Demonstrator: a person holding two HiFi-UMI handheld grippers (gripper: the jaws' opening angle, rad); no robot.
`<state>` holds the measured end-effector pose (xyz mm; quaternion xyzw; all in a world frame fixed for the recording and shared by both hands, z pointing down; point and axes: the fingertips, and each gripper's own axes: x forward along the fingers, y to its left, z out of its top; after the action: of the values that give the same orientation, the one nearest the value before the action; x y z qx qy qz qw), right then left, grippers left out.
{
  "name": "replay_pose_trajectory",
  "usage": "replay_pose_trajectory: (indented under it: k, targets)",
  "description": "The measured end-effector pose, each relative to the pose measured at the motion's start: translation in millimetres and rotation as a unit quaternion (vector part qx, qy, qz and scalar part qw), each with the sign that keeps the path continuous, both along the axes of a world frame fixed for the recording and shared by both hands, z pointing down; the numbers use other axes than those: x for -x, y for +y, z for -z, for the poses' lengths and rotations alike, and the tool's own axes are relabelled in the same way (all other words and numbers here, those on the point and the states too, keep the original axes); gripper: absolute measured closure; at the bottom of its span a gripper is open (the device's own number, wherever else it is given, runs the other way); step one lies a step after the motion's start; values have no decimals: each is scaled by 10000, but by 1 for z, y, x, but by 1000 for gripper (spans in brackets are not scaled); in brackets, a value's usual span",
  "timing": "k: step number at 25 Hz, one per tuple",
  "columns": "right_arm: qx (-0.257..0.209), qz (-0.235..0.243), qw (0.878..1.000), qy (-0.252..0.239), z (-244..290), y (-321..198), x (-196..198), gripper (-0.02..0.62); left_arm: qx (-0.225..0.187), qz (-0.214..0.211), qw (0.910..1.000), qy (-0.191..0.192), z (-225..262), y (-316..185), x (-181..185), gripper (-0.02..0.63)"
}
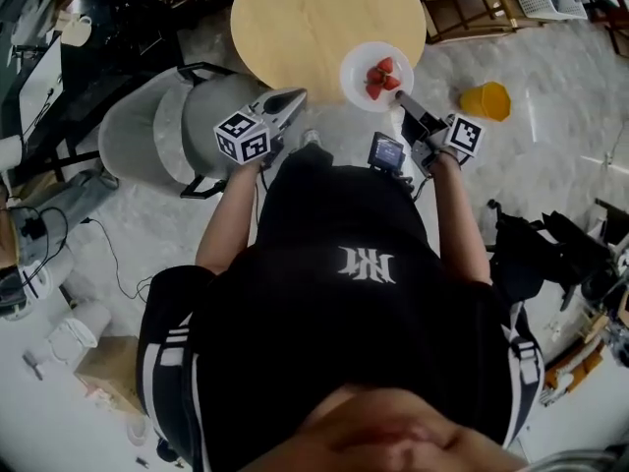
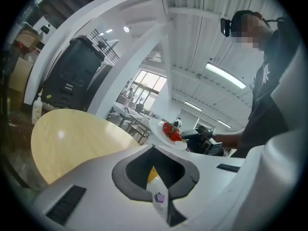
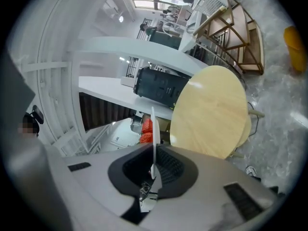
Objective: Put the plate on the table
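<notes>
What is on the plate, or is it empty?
Not empty. Red strawberries lie on the white plate, which the right gripper holds by its rim.

A grey armchair (image 1: 138, 131) and an orange container (image 1: 486, 99) sit on the pale marbled floor (image 1: 550, 155), wooden frames (image 1: 462, 13) behind.

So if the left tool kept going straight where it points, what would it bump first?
Probably the white plate of strawberries, gripped by its rim in the right tool, at the edge of the round table. Depth is unclear, so it might pass beside it.
</notes>
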<state>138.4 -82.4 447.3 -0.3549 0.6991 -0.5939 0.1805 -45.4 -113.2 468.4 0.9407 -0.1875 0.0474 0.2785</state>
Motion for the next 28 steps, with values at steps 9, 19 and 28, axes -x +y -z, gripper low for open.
replay_pose_trajectory:
  k: [9, 19, 28]
  targets:
    - [85, -127, 9999, 64, 2, -58, 4, 580, 121, -180, 9995, 230, -16, -65, 0, 597]
    - [334, 344, 9988, -137, -23, -101, -19, 580, 182, 221, 9996, 34, -17, -100, -22, 597]
    - [286, 1253, 9909, -390, -31, -162, -34, 578, 325, 1072, 9932, -308, -12, -127, -48, 597]
